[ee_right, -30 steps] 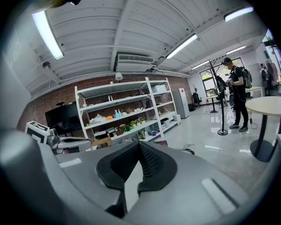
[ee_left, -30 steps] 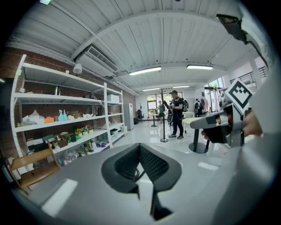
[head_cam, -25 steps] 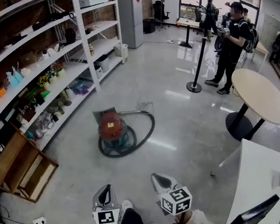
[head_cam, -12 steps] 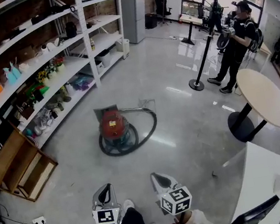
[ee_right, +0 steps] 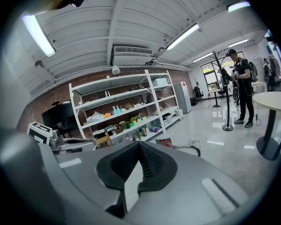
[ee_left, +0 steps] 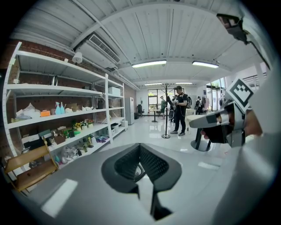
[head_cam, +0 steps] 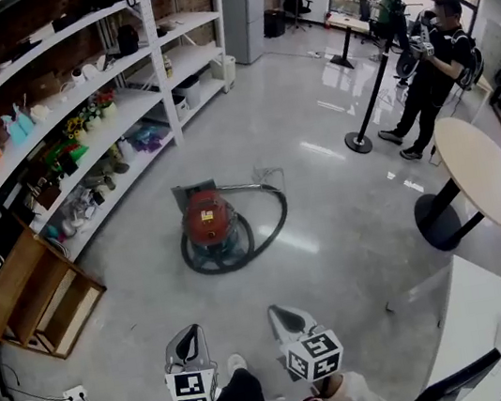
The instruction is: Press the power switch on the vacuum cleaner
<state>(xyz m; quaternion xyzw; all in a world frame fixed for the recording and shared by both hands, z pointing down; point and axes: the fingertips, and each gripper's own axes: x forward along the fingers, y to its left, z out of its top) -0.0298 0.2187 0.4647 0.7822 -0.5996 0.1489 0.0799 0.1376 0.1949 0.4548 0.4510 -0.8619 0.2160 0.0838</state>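
The vacuum cleaner (head_cam: 209,223) is a red canister on the polished floor in the middle of the head view, with its dark hose (head_cam: 269,225) looped around it. It shows partly in the right gripper view as a red vacuum cleaner (ee_right: 166,142) just beyond the jaws. My left gripper (head_cam: 190,338) and right gripper (head_cam: 281,317) are held side by side at the bottom of the head view, well short of the vacuum. In both gripper views the jaws are shut, with nothing between them, on the left gripper (ee_left: 139,149) and the right gripper (ee_right: 139,148).
White shelving (head_cam: 77,129) full of small items runs along the left, with a wooden crate (head_cam: 38,297) on the floor beside it. A round table (head_cam: 479,171), a stanchion post (head_cam: 364,114) and a standing person (head_cam: 433,69) are at the right. A white table (head_cam: 461,321) is at the near right. A socket block (head_cam: 72,394) lies on the floor.
The head view has shifted slightly, so the vacuum cleaner and the room sit a little further right. Both grippers hold the same place and stay shut.
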